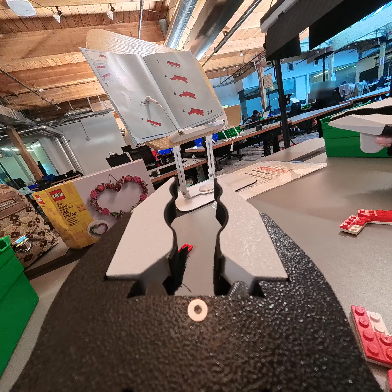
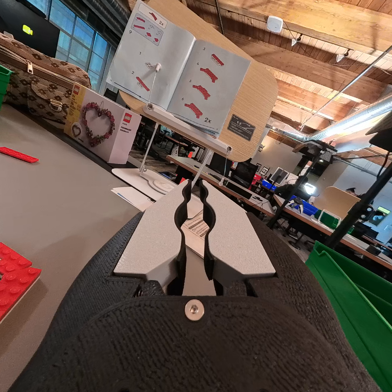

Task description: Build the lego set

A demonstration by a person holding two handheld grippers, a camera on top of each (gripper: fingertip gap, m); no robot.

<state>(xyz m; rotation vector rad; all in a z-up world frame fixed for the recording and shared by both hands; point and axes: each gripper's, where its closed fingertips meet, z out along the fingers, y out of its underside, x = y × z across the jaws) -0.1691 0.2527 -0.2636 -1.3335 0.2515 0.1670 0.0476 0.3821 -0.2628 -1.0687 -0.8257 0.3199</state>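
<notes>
My left gripper (image 1: 195, 184) is open and holds nothing; it is low over the grey table (image 1: 318, 244). A small red piece (image 1: 186, 247) shows between its fingers, close to the left pad. A red and white plate assembly (image 1: 364, 219) lies to its right, and another (image 1: 373, 335) at the lower right. My right gripper (image 2: 195, 185) is open by a narrow gap and empty. It also shows at the far right of the left wrist view (image 1: 360, 125). A red plate assembly (image 2: 14, 282) lies to its lower left and a long red plate (image 2: 19, 154) farther left.
The open instruction booklet (image 1: 152, 91) stands on a wooden stand (image 2: 250, 89) at the back. Beside it are the set's box (image 1: 91, 203) and a patterned bag (image 1: 21, 222). Green bins stand at the left (image 1: 12, 297) and right (image 2: 350, 297). A printed sheet (image 2: 197, 233) lies ahead. There is about 25 centimeters between the tips of the two grippers.
</notes>
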